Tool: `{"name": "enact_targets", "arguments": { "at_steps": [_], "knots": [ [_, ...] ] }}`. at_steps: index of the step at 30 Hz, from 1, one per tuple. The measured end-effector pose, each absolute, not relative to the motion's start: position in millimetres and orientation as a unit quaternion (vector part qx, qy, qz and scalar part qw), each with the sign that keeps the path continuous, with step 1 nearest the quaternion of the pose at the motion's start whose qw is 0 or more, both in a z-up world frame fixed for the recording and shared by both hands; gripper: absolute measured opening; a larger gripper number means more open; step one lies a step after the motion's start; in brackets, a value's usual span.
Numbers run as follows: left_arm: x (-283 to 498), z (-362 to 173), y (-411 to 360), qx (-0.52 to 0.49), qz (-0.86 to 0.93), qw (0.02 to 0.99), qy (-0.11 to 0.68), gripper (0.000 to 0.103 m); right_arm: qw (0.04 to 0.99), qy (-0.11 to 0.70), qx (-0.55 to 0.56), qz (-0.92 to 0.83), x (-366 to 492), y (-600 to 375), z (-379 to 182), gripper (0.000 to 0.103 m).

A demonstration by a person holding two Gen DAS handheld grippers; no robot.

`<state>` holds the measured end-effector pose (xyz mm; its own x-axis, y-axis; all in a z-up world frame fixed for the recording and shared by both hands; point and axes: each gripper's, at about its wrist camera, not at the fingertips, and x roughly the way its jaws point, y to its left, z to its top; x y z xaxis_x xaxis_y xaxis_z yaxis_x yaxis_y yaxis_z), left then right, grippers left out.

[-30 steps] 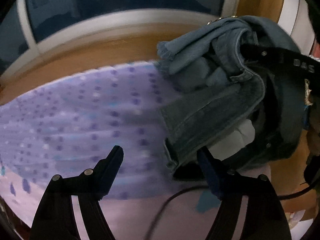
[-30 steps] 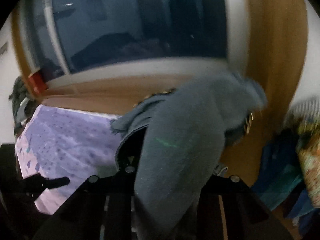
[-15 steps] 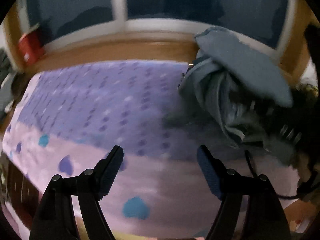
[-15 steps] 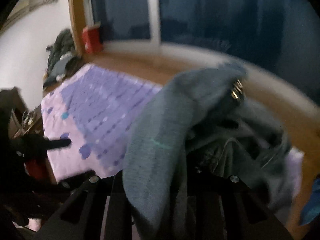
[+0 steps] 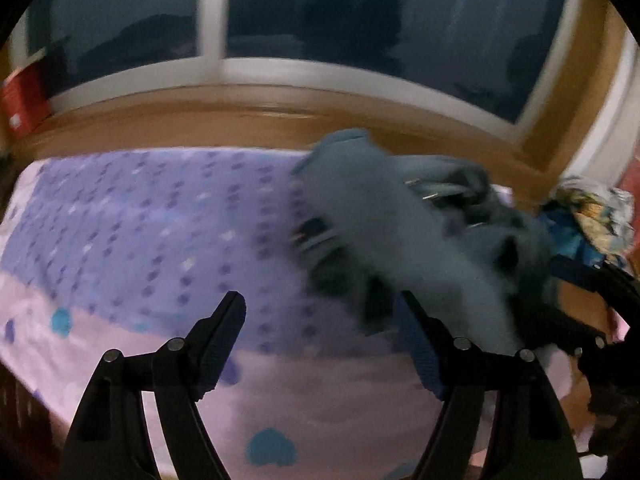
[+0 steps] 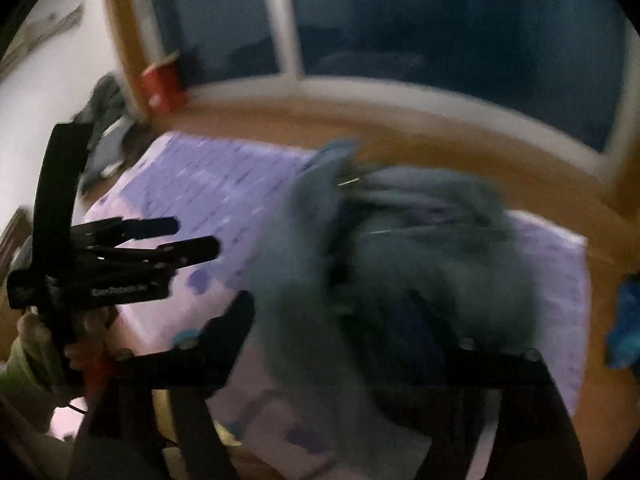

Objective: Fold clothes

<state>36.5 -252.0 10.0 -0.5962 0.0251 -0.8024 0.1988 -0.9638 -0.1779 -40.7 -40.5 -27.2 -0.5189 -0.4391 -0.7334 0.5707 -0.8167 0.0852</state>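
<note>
A crumpled pair of grey-blue jeans hangs over the right part of a purple spotted bedsheet. My left gripper is open and empty, just left of the jeans. It also shows at the left of the right wrist view. In that view the jeans drape over my right gripper; its fingers stand apart, the right one hidden under the cloth. Both views are blurred.
A wooden ledge and a dark window run behind the bed. A red box stands at the far left corner. A colourful pile of clothes lies to the right of the bed.
The jeans have swung lower and leftward over the sheet. The right gripper's fingers now stand apart where they were closed on the cloth. Both cameras have panned.
</note>
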Motion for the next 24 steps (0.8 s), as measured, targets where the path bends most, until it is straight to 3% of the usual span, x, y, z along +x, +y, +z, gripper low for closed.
{"name": "enact_targets", "arguments": {
  "at_steps": [7, 17, 22, 23, 24],
  "knots": [
    [0, -1, -224, 0.491, -0.859, 0.014, 0.145, 0.078, 0.197, 0.068, 0.410, -0.888, -74, 24, -52, 0.077],
    [-1, 13, -236, 0.492, -0.839, -0.009, 0.232, 0.078, 0.215, 0.030, 0.456, -0.863, -120, 17, -104, 0.077],
    [-33, -21, -234, 0.536, -0.821, 0.055, 0.190, 0.078, 0.203, 0.027, 0.454, -0.867, -118, 14, -115, 0.079],
    [-37, -27, -234, 0.536, -0.820, 0.044, 0.197, 0.078, 0.199, 0.024, 0.455, -0.868, -119, 13, -117, 0.079],
    [-40, -31, -235, 0.533, -0.821, 0.028, 0.202, 0.068, 0.194, 0.021, 0.456, -0.868, -120, 13, -119, 0.079]
  ]
}}
